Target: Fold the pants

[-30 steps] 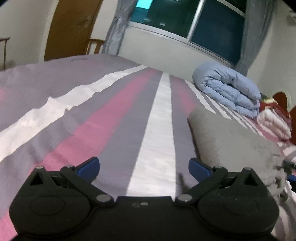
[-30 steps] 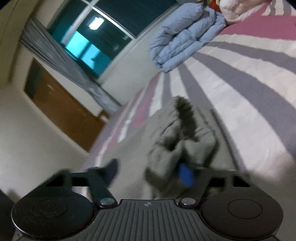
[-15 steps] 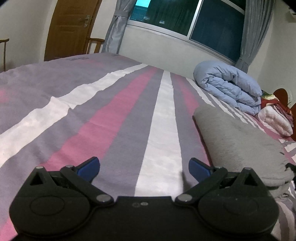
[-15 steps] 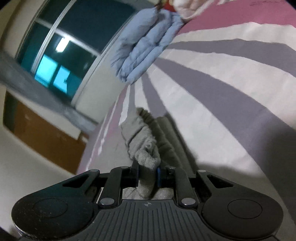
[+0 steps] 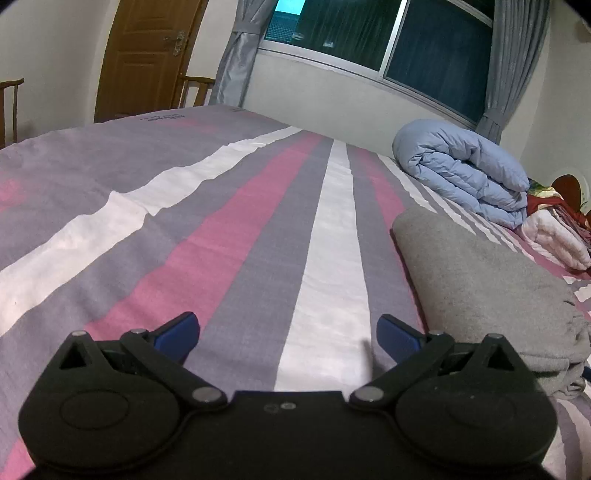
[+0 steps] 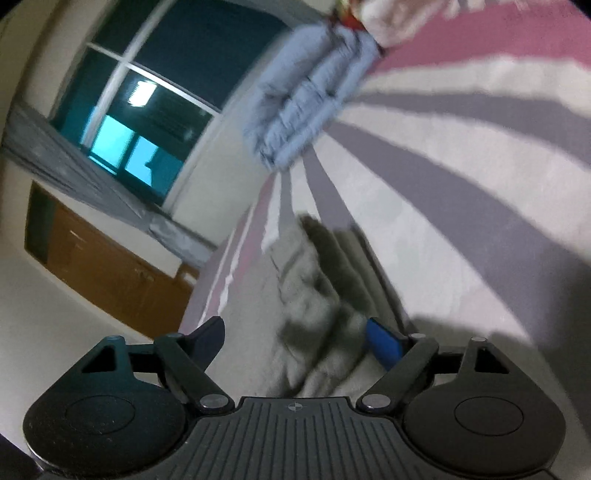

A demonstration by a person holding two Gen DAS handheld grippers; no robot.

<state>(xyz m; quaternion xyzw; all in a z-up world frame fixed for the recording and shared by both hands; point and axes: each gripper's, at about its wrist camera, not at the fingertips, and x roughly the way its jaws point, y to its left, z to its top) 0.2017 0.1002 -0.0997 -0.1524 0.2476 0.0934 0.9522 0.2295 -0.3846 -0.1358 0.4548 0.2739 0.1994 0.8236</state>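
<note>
The grey pants (image 5: pixel 480 280) lie folded in a thick stack on the striped bedspread (image 5: pixel 229 258), to the right of my left gripper (image 5: pixel 288 334). That gripper hovers open over the stripes, nothing between its blue pads. In the rolled right wrist view the same pants (image 6: pixel 314 314) show their bunched edge between the spread jaws of my right gripper (image 6: pixel 295 338). Its jaws are opening; the cloth lies close to the right blue pad (image 6: pixel 382 343) but is not pinched.
A rolled light-blue duvet (image 5: pixel 465 173) sits at the head of the bed under the window (image 5: pixel 388 33), with white and red bedding (image 5: pixel 554 236) beside it. A wooden door (image 5: pixel 147 55) and chairs stand beyond the bed's far left edge.
The right gripper closed on the pants' bunched edge, then let go and spread wide while rolling. The pants settled flat into a stack. The left gripper stayed still and open.
</note>
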